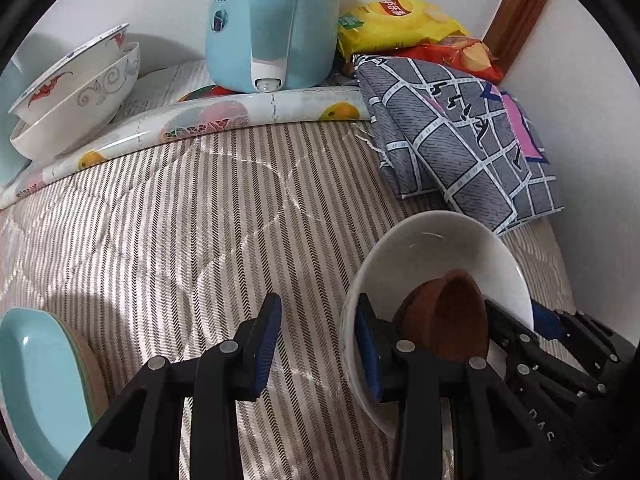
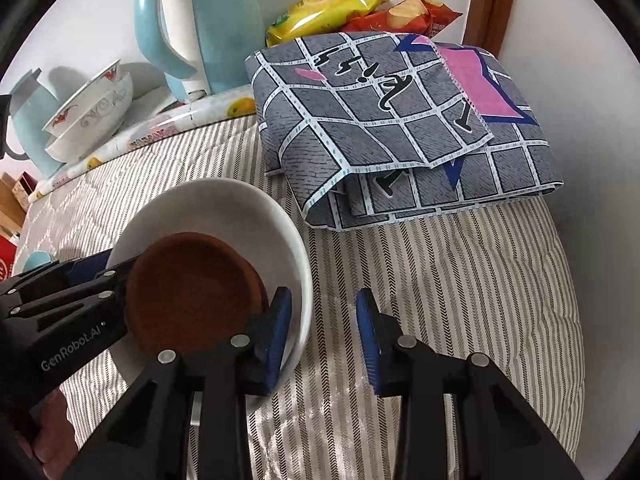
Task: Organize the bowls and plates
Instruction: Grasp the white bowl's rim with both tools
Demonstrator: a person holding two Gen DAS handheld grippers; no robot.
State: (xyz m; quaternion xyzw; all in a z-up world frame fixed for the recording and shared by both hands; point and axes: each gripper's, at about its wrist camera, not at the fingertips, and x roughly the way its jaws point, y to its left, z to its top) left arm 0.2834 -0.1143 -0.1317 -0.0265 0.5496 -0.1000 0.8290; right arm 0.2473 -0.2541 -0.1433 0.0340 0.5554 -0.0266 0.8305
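The white bowl is the reference landmark; it rests on the striped quilt. A brown dish sits inside it.

The left gripper has its jaws partly apart, gripping nothing; one pad lies at the bowl's outer wall, the other over the quilt beside the bowl. Its body is marked "GenRobot.AI".

The right gripper has its jaws partly apart, gripping nothing; one pad is at the bowl's rim, the other outside over the quilt.

Beyond the bowl lies a folded grey cloth with black characters, illegible. Behind the bowl stands a blue kettle bearing Chinese text, not legible in full. Two patterned bowls are stacked beside the kettle. The yellow snack bag's red label is unreadable.
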